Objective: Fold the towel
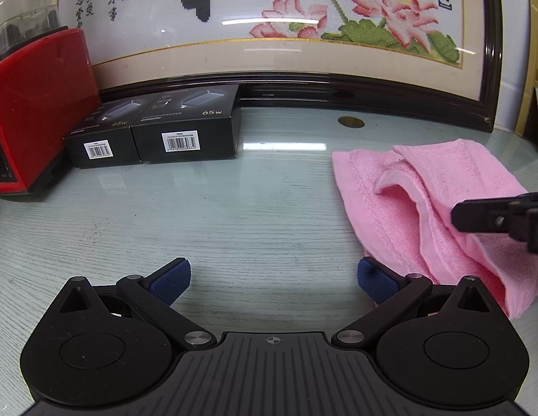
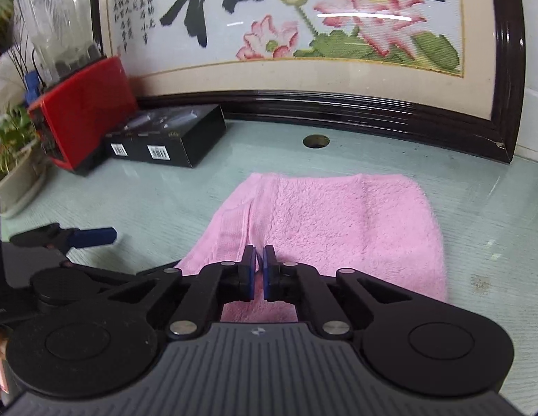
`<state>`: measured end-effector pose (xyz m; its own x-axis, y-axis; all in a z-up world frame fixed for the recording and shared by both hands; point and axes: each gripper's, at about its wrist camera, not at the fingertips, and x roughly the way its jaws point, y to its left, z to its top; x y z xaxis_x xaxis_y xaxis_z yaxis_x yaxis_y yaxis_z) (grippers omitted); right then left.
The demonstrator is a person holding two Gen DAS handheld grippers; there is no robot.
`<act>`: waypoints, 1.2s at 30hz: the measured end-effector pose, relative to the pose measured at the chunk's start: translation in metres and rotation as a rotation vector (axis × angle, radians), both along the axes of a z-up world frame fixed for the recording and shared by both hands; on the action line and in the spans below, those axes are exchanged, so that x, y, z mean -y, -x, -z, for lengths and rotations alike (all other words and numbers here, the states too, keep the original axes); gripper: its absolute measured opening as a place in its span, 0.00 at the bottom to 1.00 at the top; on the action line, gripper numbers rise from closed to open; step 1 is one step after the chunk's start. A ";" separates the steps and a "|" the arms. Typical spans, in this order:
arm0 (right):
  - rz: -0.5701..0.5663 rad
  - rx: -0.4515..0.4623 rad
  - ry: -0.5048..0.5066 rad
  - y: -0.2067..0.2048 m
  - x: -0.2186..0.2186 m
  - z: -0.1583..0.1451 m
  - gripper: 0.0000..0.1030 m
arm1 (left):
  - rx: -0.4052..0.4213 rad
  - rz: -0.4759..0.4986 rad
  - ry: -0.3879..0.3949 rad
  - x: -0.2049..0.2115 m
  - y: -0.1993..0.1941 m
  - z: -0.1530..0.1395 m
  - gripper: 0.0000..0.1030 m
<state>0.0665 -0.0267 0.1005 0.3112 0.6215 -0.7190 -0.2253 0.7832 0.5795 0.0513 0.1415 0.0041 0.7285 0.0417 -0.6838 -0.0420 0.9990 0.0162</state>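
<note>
A pink terry-cloth towel (image 2: 341, 228), folded into a loose rectangle with a hemmed flap doubled over along one side, lies on the pale green glass-topped table (image 1: 234, 215), in front of a large dark-framed cross-stitch picture of lotus flowers (image 2: 303, 34).

The right gripper (image 2: 258, 263) sits directly over the towel's near edge, its two blue-padded fingers drawn together with only a thin slit between them. Whether any cloth is caught in that slit cannot be told from the right wrist view.

The left gripper (image 1: 273, 279) hovers over bare table just left of the towel, its blue pads spread wide with nothing between them; the towel's near corner lies right beside its right-hand finger.

Two black cardboard charger boxes (image 1: 154, 128) and a red blender base (image 1: 36, 111) stand at the back left, well apart from the towel.
</note>
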 end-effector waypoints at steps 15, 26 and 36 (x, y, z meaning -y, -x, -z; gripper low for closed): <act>-0.039 0.038 0.066 0.004 -0.015 -0.007 0.18 | 0.000 -0.002 0.001 0.000 0.000 0.000 1.00; -0.078 0.063 0.180 0.008 -0.030 -0.003 0.24 | 0.000 -0.002 0.000 0.000 0.000 0.000 1.00; 0.009 -0.003 -0.018 0.001 -0.003 -0.001 0.03 | 0.001 -0.001 0.001 0.000 0.000 0.000 1.00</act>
